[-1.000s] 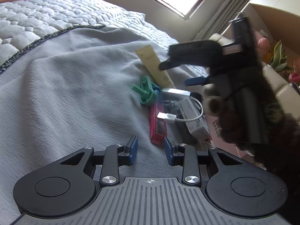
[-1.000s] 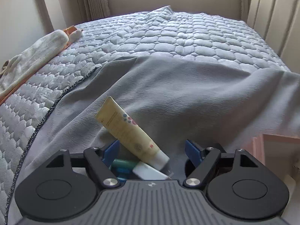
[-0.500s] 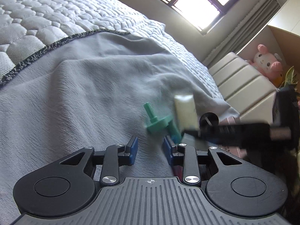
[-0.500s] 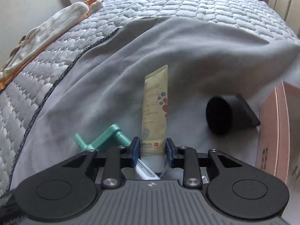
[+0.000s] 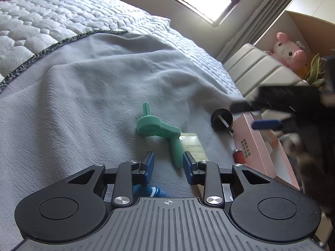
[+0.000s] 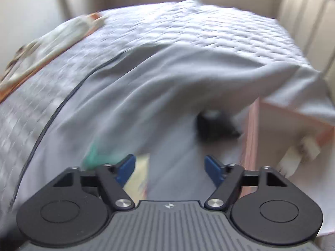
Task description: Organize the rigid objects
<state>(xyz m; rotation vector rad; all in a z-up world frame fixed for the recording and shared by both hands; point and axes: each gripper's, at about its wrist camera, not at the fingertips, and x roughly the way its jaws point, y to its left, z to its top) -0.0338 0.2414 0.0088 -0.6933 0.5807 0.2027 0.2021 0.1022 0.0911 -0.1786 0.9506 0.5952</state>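
Left wrist view: left tool released over grey blanket; green plastic crank and cream tube lay just ahead, black cap far right beside pink box.

Right wrist view, blurred: right tool opening, nothing gripped; tube near-left, dark cap beyond.

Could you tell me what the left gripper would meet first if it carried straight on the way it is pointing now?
Most likely the grey blanket just ahead of the left gripper, close beside the green plastic piece, whose stem lies by the right-hand jaw. Nothing sits between the open jaws, though depth is hard to judge.
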